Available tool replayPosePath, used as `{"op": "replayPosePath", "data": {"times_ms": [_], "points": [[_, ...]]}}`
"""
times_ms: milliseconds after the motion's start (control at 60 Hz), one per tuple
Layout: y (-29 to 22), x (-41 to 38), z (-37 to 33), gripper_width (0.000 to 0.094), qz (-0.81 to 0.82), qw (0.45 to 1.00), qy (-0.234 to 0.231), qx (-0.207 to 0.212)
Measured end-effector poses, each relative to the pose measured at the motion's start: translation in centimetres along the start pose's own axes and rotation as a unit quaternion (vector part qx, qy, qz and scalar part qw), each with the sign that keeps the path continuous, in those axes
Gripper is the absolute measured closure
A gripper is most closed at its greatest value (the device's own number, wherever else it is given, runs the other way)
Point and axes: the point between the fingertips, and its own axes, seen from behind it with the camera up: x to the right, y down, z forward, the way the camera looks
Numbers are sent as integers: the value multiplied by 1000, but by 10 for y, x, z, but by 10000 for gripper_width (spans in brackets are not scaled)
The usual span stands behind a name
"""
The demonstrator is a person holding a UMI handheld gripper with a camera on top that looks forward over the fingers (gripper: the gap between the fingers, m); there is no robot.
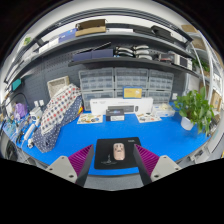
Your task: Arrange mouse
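Just ahead, mouse point(119, 151) between the open gripper's point(118, 158) pads.

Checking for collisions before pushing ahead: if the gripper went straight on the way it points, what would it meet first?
The gripper is open, with the small beige computer mouse on its black square mat between the fingers. It would probably meet the mouse first; depth is unclear.

the mouse point(119, 151) is small and pale, grey-beige, with a darker line down the middle of its back. it lies flat on a dark mouse pad point(118, 150), lengthwise along the fingers' direction, about midway between the two magenta pads with a gap at either side. the dark mouse pad rests on the blue table top point(170, 140) just ahead of the fingers.
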Motion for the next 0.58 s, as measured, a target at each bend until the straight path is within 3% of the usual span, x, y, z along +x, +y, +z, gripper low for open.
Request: {"op": "replayPosePath", "data": {"times_ms": [583], "points": [[3, 29, -37, 145, 4, 1000, 14, 3]]}}
